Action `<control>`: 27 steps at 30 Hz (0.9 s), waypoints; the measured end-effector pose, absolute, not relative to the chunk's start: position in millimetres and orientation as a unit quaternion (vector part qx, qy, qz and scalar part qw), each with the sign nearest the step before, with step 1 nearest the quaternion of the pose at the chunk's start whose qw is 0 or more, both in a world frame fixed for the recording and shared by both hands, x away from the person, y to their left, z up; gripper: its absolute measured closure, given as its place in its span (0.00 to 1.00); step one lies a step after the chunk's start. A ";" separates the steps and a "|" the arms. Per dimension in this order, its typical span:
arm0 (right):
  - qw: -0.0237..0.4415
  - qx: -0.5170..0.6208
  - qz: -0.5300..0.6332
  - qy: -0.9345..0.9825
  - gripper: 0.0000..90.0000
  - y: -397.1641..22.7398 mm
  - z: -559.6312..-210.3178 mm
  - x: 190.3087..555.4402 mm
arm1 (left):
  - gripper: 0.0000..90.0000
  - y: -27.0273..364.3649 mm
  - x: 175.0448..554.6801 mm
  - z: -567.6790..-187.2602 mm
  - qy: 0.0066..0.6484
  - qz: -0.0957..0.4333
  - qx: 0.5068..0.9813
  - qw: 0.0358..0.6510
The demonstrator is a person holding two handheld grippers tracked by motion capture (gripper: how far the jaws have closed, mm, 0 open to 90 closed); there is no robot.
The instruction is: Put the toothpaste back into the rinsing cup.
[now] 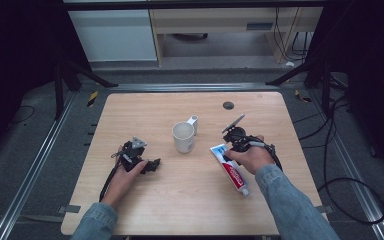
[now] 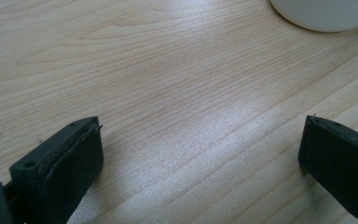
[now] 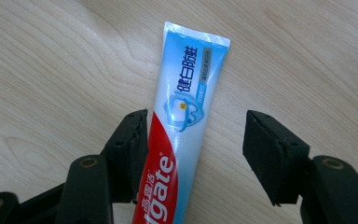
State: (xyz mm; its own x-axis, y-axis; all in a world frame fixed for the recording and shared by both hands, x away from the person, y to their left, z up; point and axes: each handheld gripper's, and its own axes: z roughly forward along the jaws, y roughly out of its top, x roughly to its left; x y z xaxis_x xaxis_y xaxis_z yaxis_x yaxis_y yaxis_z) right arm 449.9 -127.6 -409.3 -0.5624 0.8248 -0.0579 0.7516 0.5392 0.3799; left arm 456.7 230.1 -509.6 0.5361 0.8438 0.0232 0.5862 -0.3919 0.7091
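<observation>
While its jaws stand apart on either side of the tube [image 3: 179, 135], the right claw [image 3: 193, 140] has not clamped anything: one pad sits just beside the tube's red part, perhaps touching its edge, and the other is clear of it, with bare wood between. No earlier look is to hand, so only this spacing can be told. The tube lies flat on the desk [image 1: 145, 107], crimped end toward the cup [image 1: 184, 136] and cap end toward the person, as the high view shows [image 1: 231, 169]. It looks light and soft: a squeezable plastic skin, glossy and likely slippery, that will dent and may bend under a hard pinch. Judging by that, the best hold is across the width near the middle, where the body is fullest, with gentle pressure; the flat crimped end would give little to grip. The left claw [image 2: 200, 154] rests wide open over bare wood near the cup, holding nothing.
</observation>
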 end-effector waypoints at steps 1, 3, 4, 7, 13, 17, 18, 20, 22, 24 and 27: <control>0.116 0.453 0.160 0.869 0.46 -127.0 -409.7 449.9 | 0.00 230.0 456.7 -509.8 0.441 0.194 0.811 0.333; 0.115 0.456 0.160 0.868 0.46 -126.3 -410.1 449.7 | 0.00 230.0 456.6 -509.7 0.441 0.194 0.811 0.332; 0.111 0.456 0.160 0.868 0.46 -125.2 -411.6 449.3 | 0.00 230.0 456.7 -509.9 0.441 0.194 0.811 0.333; 0.104 0.457 0.155 0.870 0.46 -123.0 -417.2 449.5 | 0.00 230.1 456.8 -509.8 0.440 0.194 0.811 0.333; 0.095 0.459 0.147 0.871 0.46 -117.5 -426.9 454.5 | 0.00 230.0 456.8 -509.9 0.440 0.194 0.811 0.333; 0.090 0.460 0.138 0.872 0.46 -113.8 -433.2 457.2 | 0.00 230.1 456.8 -509.8 0.440 0.194 0.811 0.332; 0.086 0.464 0.138 0.871 0.46 -112.5 -435.6 457.8 | 0.00 230.2 456.8 -509.8 0.440 0.194 0.812 0.332; 0.085 0.467 0.136 0.870 0.46 -111.5 -437.1 458.1 | 0.00 230.3 456.8 -509.7 0.439 0.194 0.812 0.332; 0.079 0.469 0.134 0.870 0.46 -111.1 -441.5 460.7 | 0.00 230.2 456.8 -509.7 0.440 0.194 0.812 0.332; 0.075 0.474 0.132 0.867 0.46 -110.3 -444.7 462.4 | 0.00 230.2 456.8 -509.7 0.440 0.194 0.812 0.332; 0.072 0.480 0.124 0.866 0.46 -109.6 -453.1 467.9 | 0.00 230.3 456.8 -509.7 0.439 0.194 0.812 0.332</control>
State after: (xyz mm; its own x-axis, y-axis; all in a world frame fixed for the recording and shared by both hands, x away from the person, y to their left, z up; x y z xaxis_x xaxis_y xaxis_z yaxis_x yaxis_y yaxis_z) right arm 467.9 -109.6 -453.1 -0.5292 0.8485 -0.0060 0.8127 0.5089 0.2840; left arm 456.8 230.3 -509.7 0.5393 0.8418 0.0232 0.5848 -0.3942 0.7090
